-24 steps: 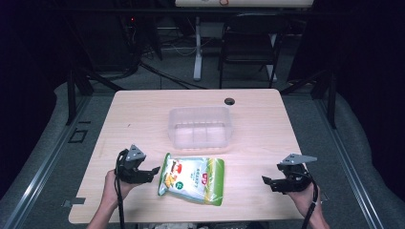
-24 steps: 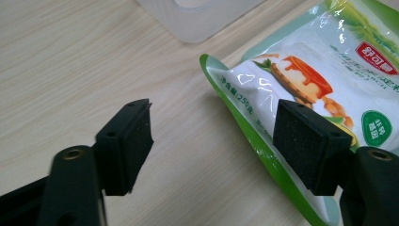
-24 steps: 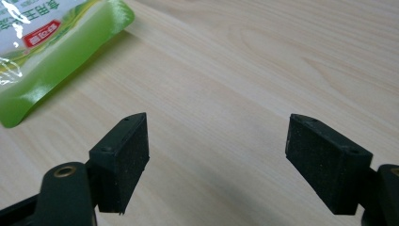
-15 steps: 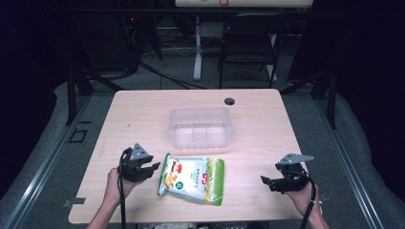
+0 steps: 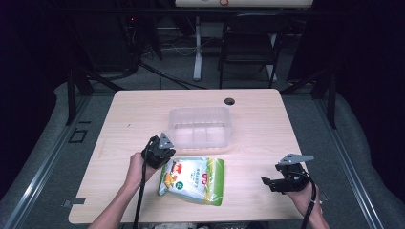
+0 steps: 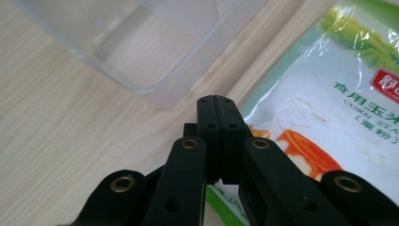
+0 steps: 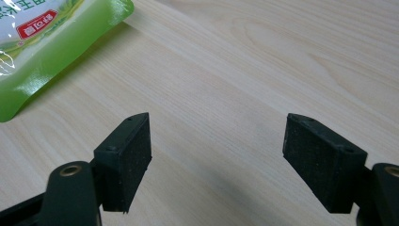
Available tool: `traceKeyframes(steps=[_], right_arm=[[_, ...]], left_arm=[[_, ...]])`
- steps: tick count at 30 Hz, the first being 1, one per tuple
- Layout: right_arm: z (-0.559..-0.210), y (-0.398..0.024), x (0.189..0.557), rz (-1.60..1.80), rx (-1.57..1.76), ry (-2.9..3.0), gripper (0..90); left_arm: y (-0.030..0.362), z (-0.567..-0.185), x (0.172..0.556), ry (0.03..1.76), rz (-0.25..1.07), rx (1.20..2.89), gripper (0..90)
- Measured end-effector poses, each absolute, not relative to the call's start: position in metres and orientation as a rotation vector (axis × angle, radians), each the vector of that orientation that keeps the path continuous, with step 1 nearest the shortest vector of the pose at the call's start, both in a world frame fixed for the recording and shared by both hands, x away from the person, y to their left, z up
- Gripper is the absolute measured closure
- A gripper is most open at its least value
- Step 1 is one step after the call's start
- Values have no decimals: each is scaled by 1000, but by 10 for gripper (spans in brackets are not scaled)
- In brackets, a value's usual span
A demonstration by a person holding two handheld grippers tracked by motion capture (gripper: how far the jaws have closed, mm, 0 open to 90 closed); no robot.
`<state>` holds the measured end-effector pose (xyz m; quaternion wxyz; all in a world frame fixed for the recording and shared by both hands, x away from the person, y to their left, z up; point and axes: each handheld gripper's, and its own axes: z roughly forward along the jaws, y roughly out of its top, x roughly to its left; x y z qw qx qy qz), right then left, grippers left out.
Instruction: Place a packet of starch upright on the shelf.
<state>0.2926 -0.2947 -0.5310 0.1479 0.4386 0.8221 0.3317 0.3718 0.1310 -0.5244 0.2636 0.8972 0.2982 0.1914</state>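
While your left gripper [image 5: 161,151] is hovering at the upper left corner of the green-and-white pouch [image 5: 193,179], with its jaws pressed flat together and nothing between them, you are looking at the approach step: the pouch is lying flat on the table [image 5: 258,129], just in front of the clear plastic container [image 5: 200,128], and nothing is gripping it yet. Seen from the left gripper view, the closed jaw tips are pointing into the narrow strip of wood between the container's near corner [image 6: 155,89] and the pouch's edge [image 6: 263,101]. Your right gripper [image 5: 274,182] is waiting well to the right of the pouch, jaws spread wide and empty over bare wood. To my reading, the next move is calling for you to be opening the left jaws before pinching the pouch's sealed rim, since a flat bag gives little to bite. Room is tight on the container side, so you are better off working from the pouch's free corner; the right half of the table is offering plenty of open space, though the near edge is sitting close behind the pouch
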Motion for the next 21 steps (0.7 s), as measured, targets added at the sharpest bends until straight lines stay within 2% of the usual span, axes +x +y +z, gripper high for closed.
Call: traceKeyframes(steps=[12,21], right_arm=[[-532,-294,293,948,1259,2381,235],[-531,-294,293,949,1261,2381,235]], left_arm=[[138,-539,375,844,435,2494,900],[151,-543,370,862,292,2459,899]])
